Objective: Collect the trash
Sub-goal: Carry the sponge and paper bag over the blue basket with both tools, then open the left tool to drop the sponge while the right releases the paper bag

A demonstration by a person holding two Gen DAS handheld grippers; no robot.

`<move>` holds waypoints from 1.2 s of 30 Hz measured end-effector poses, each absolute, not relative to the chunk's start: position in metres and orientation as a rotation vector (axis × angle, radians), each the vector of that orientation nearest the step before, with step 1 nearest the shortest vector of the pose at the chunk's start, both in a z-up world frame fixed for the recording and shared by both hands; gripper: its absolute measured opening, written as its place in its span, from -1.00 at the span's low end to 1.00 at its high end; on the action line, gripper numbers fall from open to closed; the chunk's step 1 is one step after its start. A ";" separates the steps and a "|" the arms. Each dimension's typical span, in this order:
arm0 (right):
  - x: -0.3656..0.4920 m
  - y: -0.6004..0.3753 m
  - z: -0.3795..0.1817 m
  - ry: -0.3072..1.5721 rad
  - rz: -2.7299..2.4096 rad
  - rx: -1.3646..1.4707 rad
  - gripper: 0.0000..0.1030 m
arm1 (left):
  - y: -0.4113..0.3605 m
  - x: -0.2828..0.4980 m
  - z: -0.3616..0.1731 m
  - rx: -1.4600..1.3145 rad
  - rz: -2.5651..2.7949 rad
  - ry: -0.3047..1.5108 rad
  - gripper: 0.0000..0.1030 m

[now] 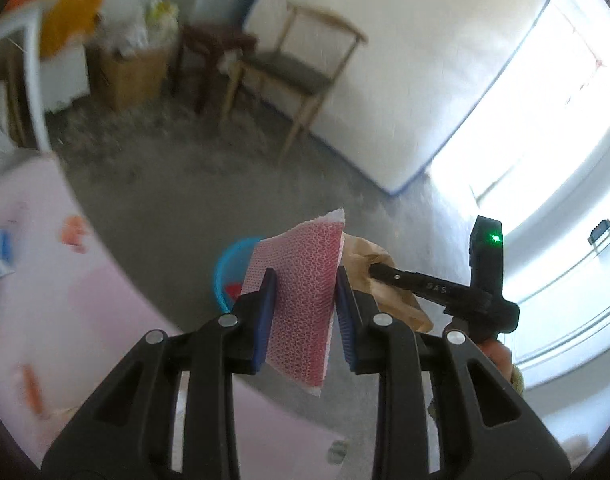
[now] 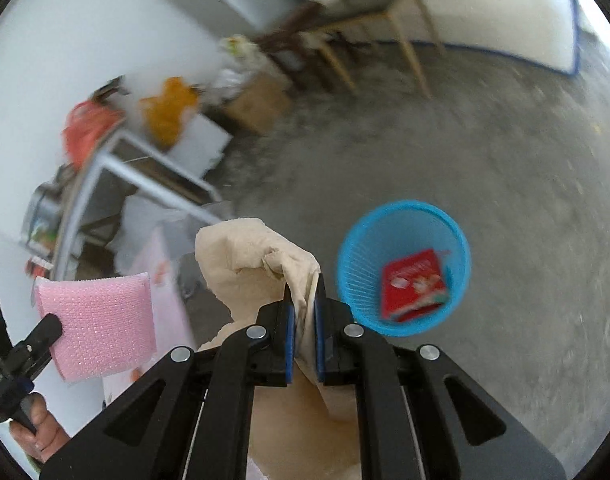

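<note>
With the left tongs (image 1: 305,292) clamping the pink bubble mailer (image 1: 301,296) and the right tongs (image 2: 304,312) pinching crumpled brown paper (image 2: 257,256) — either light piece could flutter past the small blue basket (image 2: 405,216) if released off-centre.

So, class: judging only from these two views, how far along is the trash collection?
Done: a red packet lies in the blue basket. In hand: left gripper clamps pink bubble wrap; right gripper clamps crumpled brown paper. Left: dropping both in; scraps remain on the pink surface.
</note>
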State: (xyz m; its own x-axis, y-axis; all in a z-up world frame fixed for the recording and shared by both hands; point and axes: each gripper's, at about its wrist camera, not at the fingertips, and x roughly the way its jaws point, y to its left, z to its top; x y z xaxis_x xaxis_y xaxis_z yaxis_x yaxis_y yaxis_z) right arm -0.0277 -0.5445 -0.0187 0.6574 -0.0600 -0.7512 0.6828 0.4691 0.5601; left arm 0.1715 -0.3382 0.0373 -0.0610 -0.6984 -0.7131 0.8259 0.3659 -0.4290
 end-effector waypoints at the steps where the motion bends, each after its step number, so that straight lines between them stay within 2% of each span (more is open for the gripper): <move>1: -0.029 -0.551 -0.030 0.743 -0.519 1.011 -0.84 | -0.352 0.171 0.030 0.167 -1.262 1.074 -0.47; 8: -0.025 -0.605 -0.113 0.806 -0.611 1.151 -0.84 | -0.453 0.165 -0.041 0.295 -1.236 1.230 -0.47; 16: 0.006 -0.656 -0.172 0.854 -0.658 1.228 -0.75 | -0.516 0.174 -0.101 0.331 -1.173 1.312 -0.42; 17: 0.012 -0.660 -0.180 0.862 -0.656 1.236 -0.69 | -0.522 0.176 -0.108 0.335 -1.156 1.313 -0.34; 19: 0.020 -0.667 -0.192 0.879 -0.657 1.247 -0.23 | -0.530 0.180 -0.117 0.331 -1.128 1.319 -0.21; 22: 0.027 -0.673 -0.208 0.896 -0.664 1.234 0.00 | -0.537 0.180 -0.125 0.337 -1.092 1.319 -0.10; 29: 0.016 -0.677 -0.212 0.864 -0.680 1.240 0.05 | -0.525 0.180 -0.100 0.331 -1.118 1.253 0.04; 36: -0.010 -0.660 -0.180 0.791 -0.632 1.188 0.05 | -0.468 0.183 -0.031 0.292 -1.206 1.144 0.17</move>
State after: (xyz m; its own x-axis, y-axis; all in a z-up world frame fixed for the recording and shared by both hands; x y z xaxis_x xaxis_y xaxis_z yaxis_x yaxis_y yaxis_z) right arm -0.0102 -0.6597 -0.1803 0.5838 -0.0229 -0.8116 0.7865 0.2640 0.5583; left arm 0.1830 -0.4679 -0.0315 -0.0837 -0.5788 -0.8112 0.8404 0.3964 -0.3696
